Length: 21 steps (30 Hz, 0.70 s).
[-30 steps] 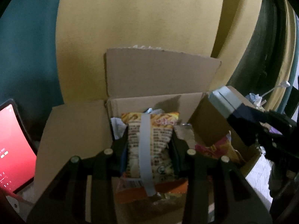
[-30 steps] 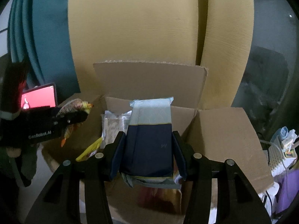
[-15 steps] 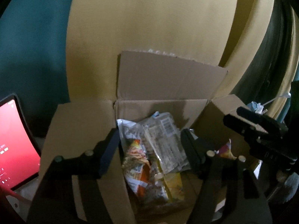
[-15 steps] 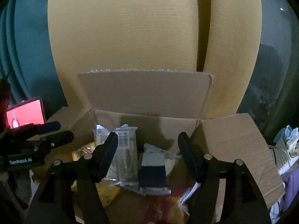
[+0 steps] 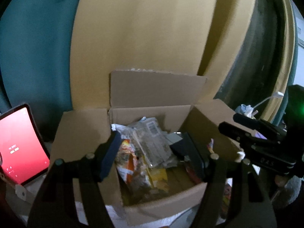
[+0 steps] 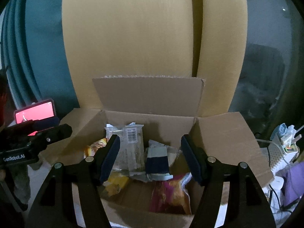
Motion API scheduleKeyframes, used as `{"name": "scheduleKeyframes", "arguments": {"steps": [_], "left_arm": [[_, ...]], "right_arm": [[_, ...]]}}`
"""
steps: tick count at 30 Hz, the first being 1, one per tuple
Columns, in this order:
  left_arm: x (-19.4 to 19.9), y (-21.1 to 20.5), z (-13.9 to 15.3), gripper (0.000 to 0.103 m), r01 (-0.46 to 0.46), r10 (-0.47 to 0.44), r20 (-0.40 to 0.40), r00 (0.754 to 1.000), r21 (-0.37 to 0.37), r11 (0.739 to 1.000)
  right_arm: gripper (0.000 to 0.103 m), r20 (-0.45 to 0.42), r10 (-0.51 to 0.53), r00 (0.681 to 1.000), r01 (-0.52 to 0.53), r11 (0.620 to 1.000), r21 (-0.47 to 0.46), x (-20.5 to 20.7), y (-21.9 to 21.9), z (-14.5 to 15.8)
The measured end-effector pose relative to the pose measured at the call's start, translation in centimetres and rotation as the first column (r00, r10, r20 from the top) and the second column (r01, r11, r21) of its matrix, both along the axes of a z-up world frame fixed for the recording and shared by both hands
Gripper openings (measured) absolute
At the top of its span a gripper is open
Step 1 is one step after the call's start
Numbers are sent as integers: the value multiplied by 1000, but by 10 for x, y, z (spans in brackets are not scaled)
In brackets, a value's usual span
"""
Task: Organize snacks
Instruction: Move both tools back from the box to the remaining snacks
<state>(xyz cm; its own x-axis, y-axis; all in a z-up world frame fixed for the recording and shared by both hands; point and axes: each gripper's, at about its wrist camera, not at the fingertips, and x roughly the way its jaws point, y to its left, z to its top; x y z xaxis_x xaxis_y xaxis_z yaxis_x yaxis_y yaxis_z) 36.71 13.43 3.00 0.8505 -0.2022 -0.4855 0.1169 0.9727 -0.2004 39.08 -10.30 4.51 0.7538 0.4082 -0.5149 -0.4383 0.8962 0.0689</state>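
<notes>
An open cardboard box (image 5: 152,112) (image 6: 152,119) holds several snack packets. In the left wrist view an orange and yellow snack bag (image 5: 129,163) lies in the box beside a clear packet (image 5: 152,142) and a grey and navy packet (image 5: 173,137). My left gripper (image 5: 152,155) hovers open above them, with nothing between its pads. My right gripper (image 6: 152,157) also stands open over the box. Below it lie the navy packet (image 6: 157,161), the clear packet (image 6: 133,144), a magenta bag (image 6: 169,193) and a yellow packet (image 6: 115,182). Each gripper shows in the other's view (image 5: 256,142) (image 6: 34,138).
A phone with a red screen (image 5: 20,146) (image 6: 36,113) stands left of the box. Yellow and teal curtains hang behind it. White plugs and cables (image 6: 281,142) and purple cloth (image 6: 292,180) crowd the right side. The box flaps stand open on all sides.
Both grippers have opened. The left let go of the orange and yellow bag, the right of the navy packet. Both packets now lie in the box, and the left gripper has drawn back.
</notes>
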Motion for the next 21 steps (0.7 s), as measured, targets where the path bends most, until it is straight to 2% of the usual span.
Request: {"name": "scheduleKeyframes", "arguments": {"steps": [11, 21], "left_arm": [[-46, -24, 17, 71, 35, -36, 39, 999, 21, 999], [-70, -59, 9, 71, 82, -83, 17, 996, 37, 996]], "right_arm": [[70, 23, 4, 1000, -4, 1000, 22, -41, -19, 12], [70, 21, -18, 1000, 17, 999, 34, -66, -44, 8]]}}
